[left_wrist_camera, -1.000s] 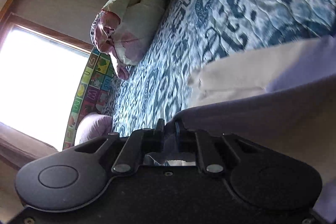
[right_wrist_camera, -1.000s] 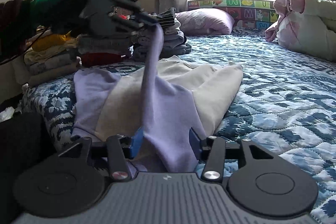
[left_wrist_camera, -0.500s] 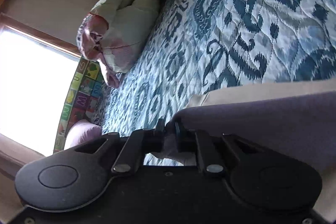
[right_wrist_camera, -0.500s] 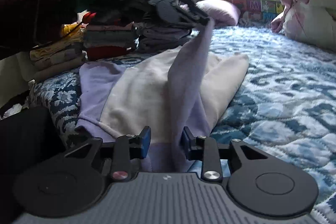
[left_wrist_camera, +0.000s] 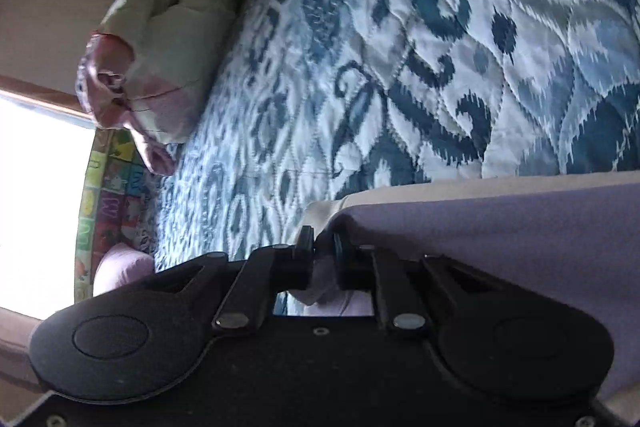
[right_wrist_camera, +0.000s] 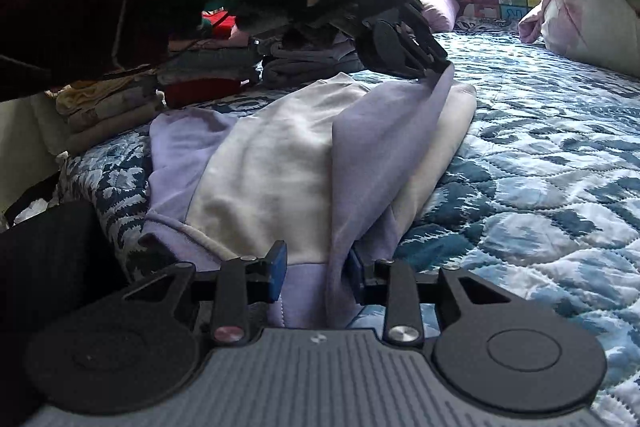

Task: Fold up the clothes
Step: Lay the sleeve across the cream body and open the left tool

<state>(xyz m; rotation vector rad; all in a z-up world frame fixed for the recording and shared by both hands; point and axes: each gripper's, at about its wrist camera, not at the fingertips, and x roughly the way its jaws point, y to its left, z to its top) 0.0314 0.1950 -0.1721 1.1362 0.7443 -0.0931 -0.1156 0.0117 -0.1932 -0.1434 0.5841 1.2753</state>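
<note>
The right wrist view shows things the left one cannot. On the left is a stack of folded clothes (right_wrist_camera: 120, 95) against the wall, then the person's arm in a dark red sleeve (right_wrist_camera: 88, 11) with a green cuff, reaching across from left to right. It holds the left gripper (right_wrist_camera: 434, 65) tipped down over the bed. Its fingers are pinched tight on the end of a purple sleeve (right_wrist_camera: 384, 131) and hold it up. The sleeve belongs to a cream and purple sweatshirt (right_wrist_camera: 272, 155) lying flat on the blue patterned quilt (right_wrist_camera: 540, 155).

The left wrist view is turned sideways. It shows the left gripper (left_wrist_camera: 320, 251) up close, closed on the purple cloth (left_wrist_camera: 500, 227), with a bunched blanket (left_wrist_camera: 160, 39) far off by the window.

The right gripper (right_wrist_camera: 316, 267) sits low at the near edge of the bed. Its blue pads (right_wrist_camera: 278, 269) stand apart, with purple cloth between them, not squeezed.
</note>
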